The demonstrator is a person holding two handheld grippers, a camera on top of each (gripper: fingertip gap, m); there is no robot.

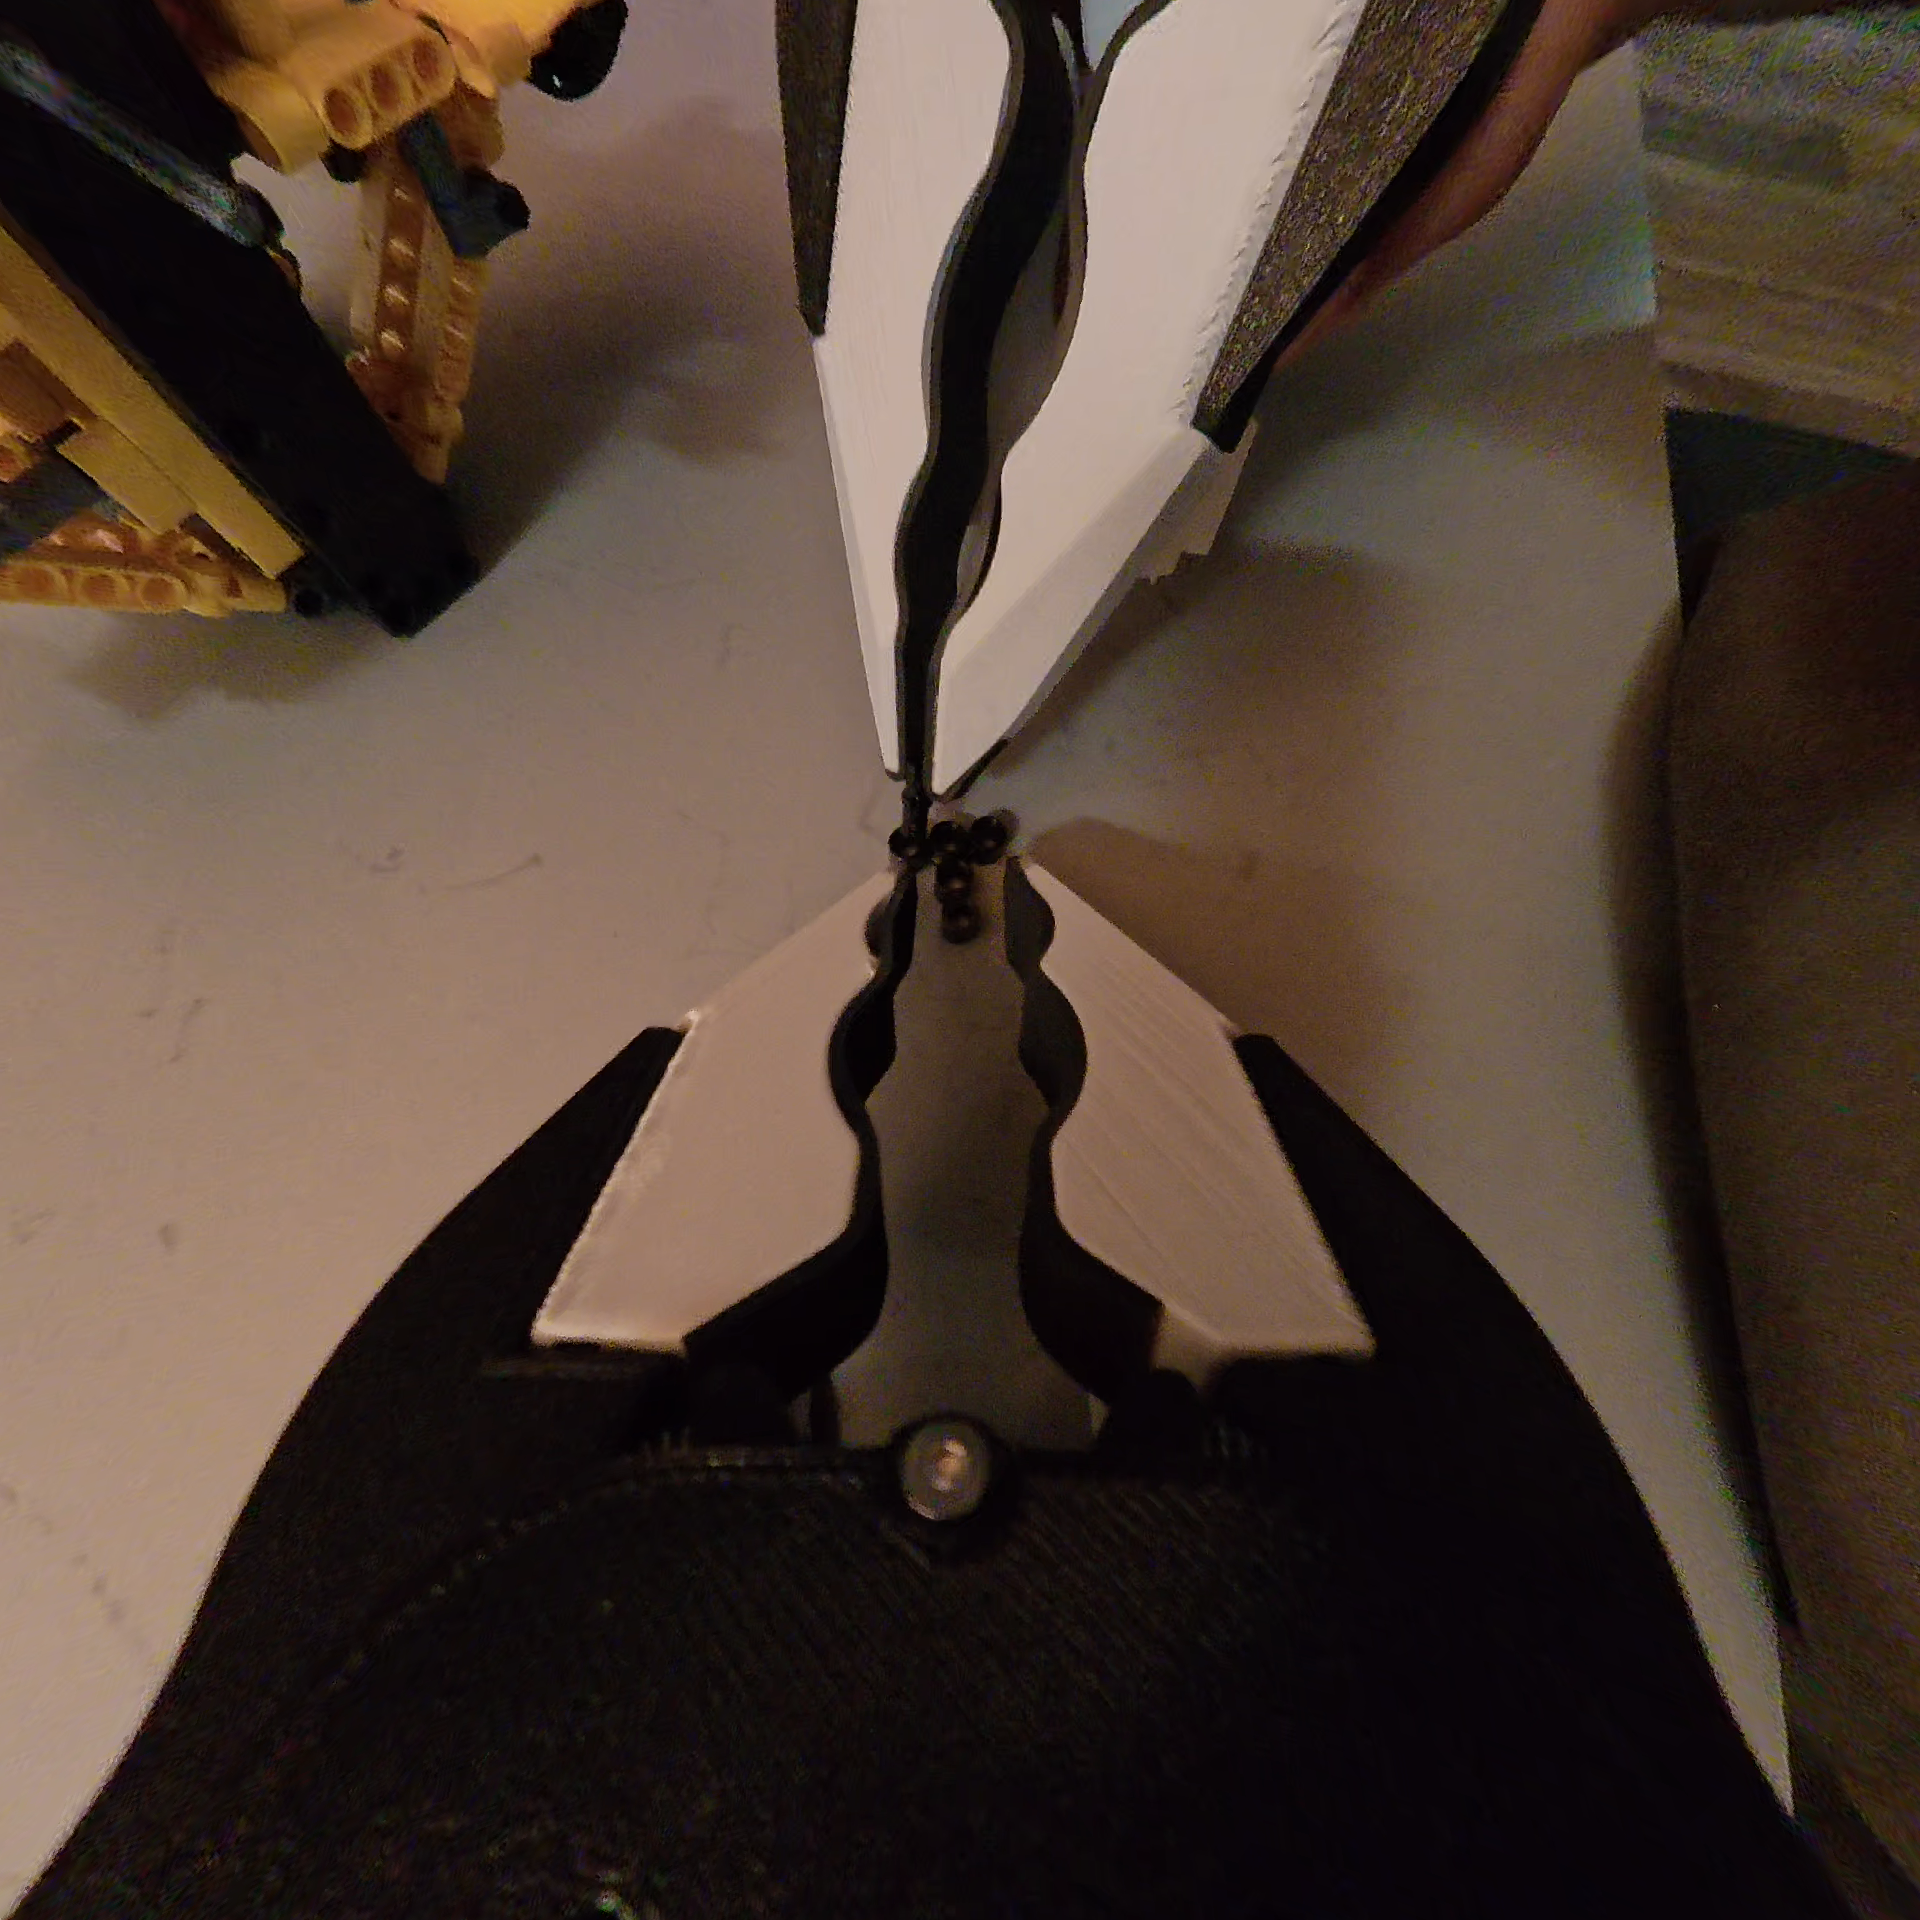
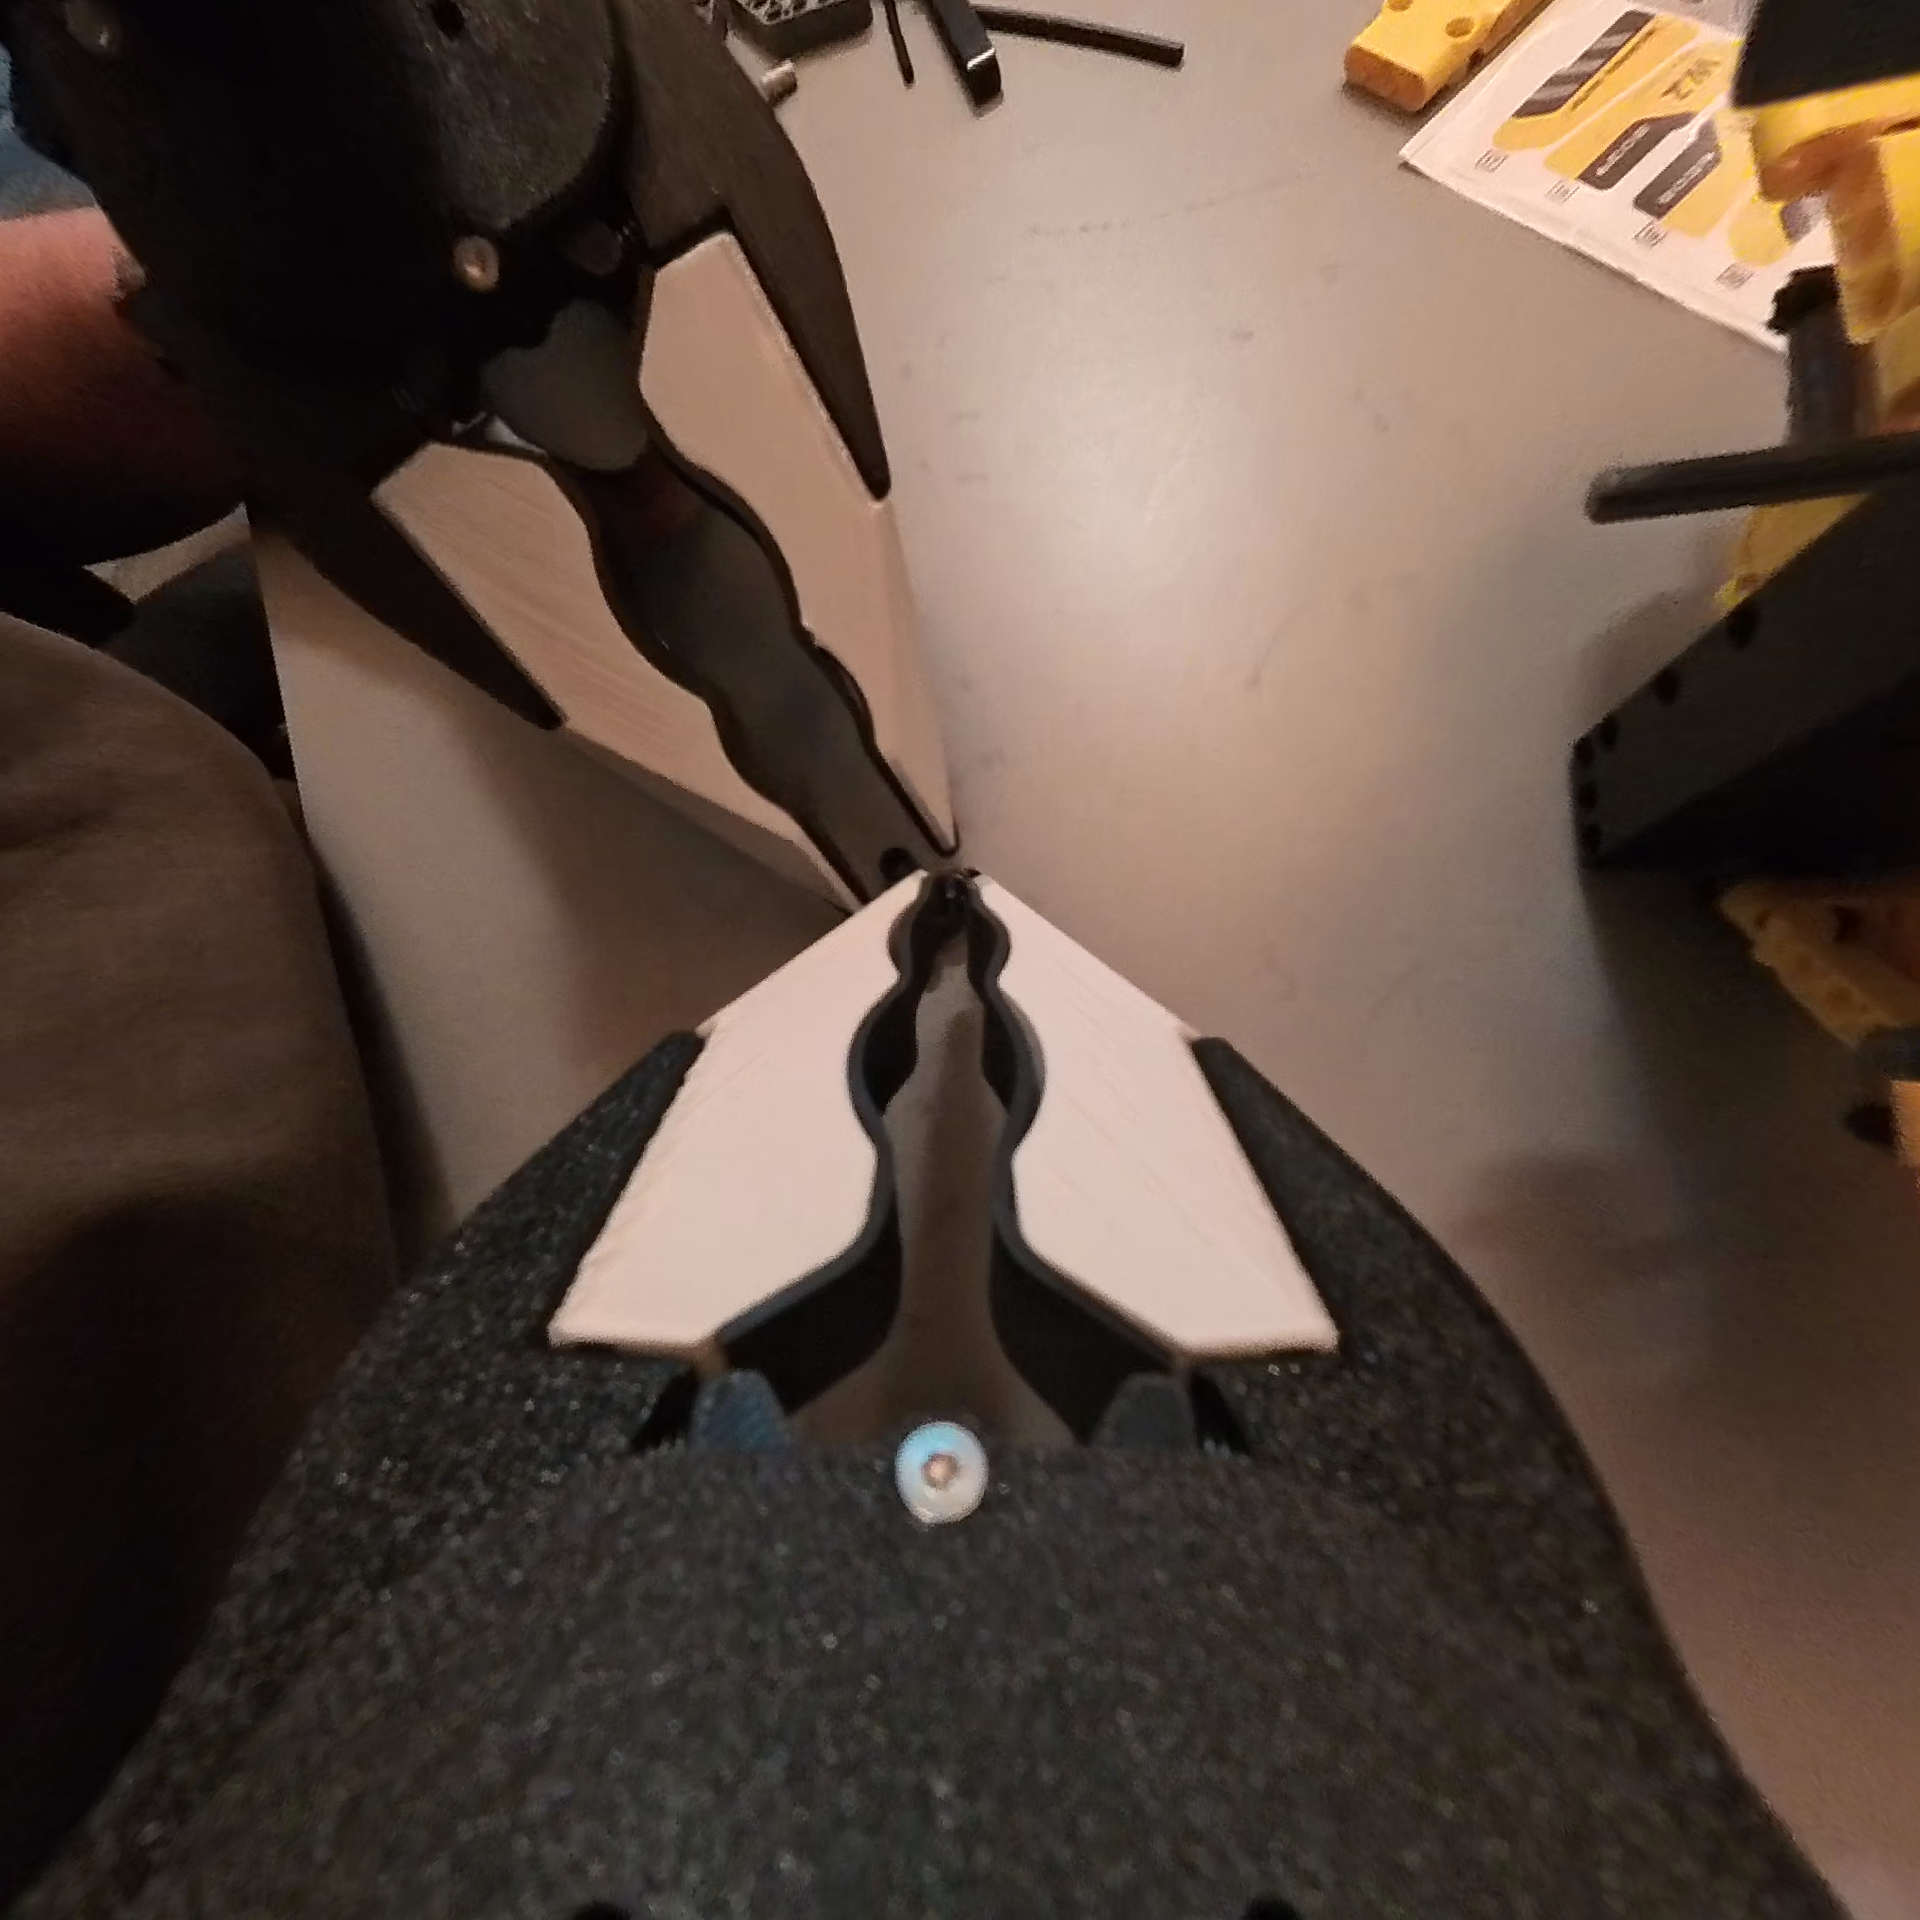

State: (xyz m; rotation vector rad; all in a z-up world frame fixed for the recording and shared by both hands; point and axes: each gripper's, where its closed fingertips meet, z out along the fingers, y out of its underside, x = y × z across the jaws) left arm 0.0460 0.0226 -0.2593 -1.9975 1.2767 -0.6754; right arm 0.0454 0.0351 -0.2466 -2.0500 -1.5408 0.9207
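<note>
Gripper tips: your left gripper (image 1: 958, 881) and right gripper (image 1: 916, 774) meet nose to nose over the table (image 1: 312, 935), both on one small black piece (image 1: 961, 857).
Right gripper, state: jaws closed, wavy pads pressed together, pinching one end of the piece's crossbar.
Left gripper, state: jaws parted by a narrow gap, with the piece's stem lying between them; whether the pads press on it cannot be told.
Reason for the hold: a judgement only. You pinch at the very tips because the piece is so small, and opposed tips would keep it from swivelling.
Piece, look: T-shaped, glossy black, a short beam studded with round holes, smaller than either fingertip.
Piece, place: between the two sets of tips, near the table's edge; resting or lifted cannot be told.
Brick model (image 1: 208, 364): yellow and black, perforated beams, well apart to your left gripper's upper left.
Printed sheet (image 2: 1621, 187): flat on the table behind the model.
Loose black rods (image 2: 1039, 42): far edge, untouched.
</note>
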